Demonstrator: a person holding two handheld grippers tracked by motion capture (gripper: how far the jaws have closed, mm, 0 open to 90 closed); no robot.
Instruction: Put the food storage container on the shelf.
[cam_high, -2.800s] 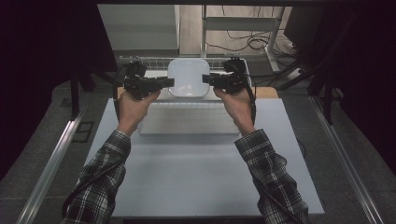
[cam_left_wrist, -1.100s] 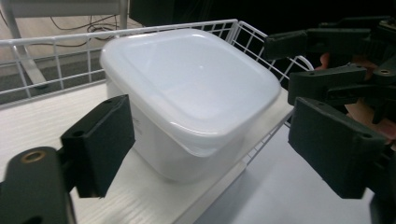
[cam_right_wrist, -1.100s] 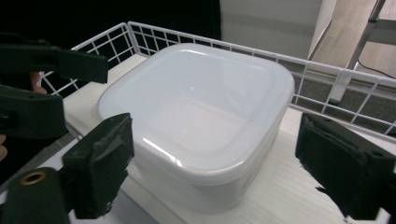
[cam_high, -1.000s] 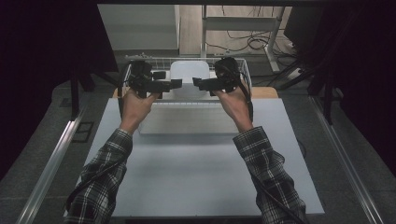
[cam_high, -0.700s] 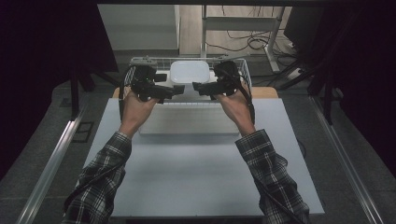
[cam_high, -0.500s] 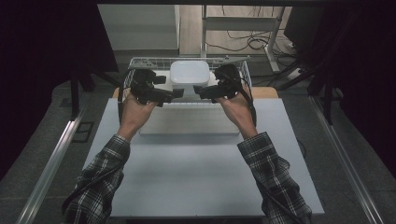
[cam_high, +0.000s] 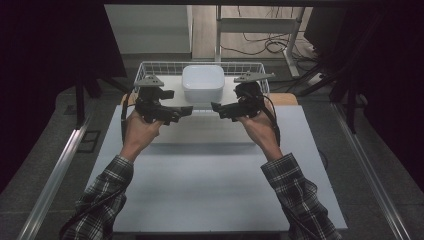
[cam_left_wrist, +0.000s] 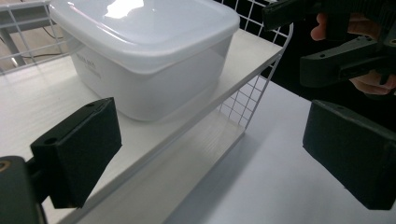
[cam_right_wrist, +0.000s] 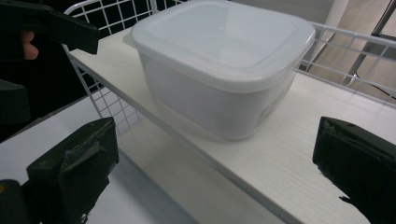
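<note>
**Lidded box sits on shelf as two grippers flank it**

Dim workshop floor w/ cables in the upper part of the high view; a white table (cam_high: 200, 190) fills the centre and bottom of the frame. At its far edge stands a white wire basket (cam_high: 150, 66), w/ a pale shelf board (cam_left_wrist: 32, 98) inside it. On that board, upper centre of the high view, rests a white plastic container (cam_high: 202, 82), square w/ rounded corners, its lid (cam_right_wrist: 224, 32) on. It stands upright, touching the board, apart from both tools.

Left gripper (cam_high: 187, 109) shows at centre left of the high view, held in the person's left hand (cam_high: 140, 127), tips pointing toward frame centre, just below and left of the container. Its jaws have just been opening and stand wide apart, nothing between them; in the left gripper view the container sits upper left, beyond the near pad, not touched.

Right gripper (cam_high: 216, 106) mirrors it at centre right, held in the right hand (cam_high: 255, 125), tips pointing toward the left one, near but apart. Its jaws have also just been opening, spread wide and empty; in the right gripper view the container lies in the upper centre, between and beyond the pads, clear of both. Plaid sleeves (cam_high: 105, 200) enter from the bottom corners.
</note>
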